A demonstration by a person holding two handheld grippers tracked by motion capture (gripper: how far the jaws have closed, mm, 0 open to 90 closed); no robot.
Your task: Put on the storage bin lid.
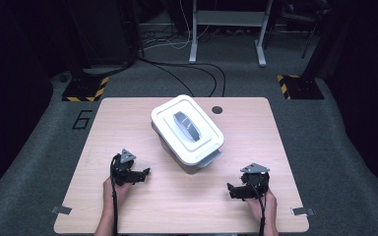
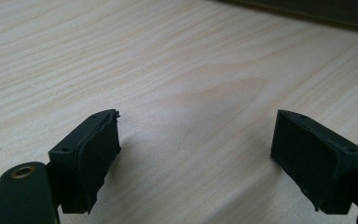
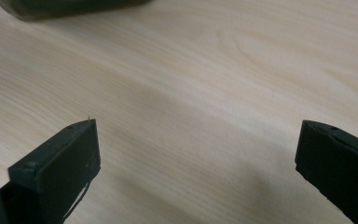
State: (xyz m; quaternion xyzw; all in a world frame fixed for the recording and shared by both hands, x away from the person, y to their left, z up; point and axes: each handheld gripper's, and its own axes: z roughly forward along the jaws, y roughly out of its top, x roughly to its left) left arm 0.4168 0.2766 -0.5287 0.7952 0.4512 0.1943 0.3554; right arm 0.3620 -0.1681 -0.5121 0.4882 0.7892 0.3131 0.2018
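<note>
both tongs were spread and empty near the table's (image 1: 128, 110) front corners: left gripper (image 1: 145, 172), right gripper (image 1: 230, 190). gripping the lidded box (image 1: 187, 133) one-sidedly might have tipped it.

I see a lab or test studio: beyond my left hand-held gripper (image 1: 145, 172), past the counter (image 1: 128, 113), hazard-striped stand bases (image 1: 84, 92), floor cables (image 1: 187, 69) and grey carpet (image 1: 325, 128).
</note>
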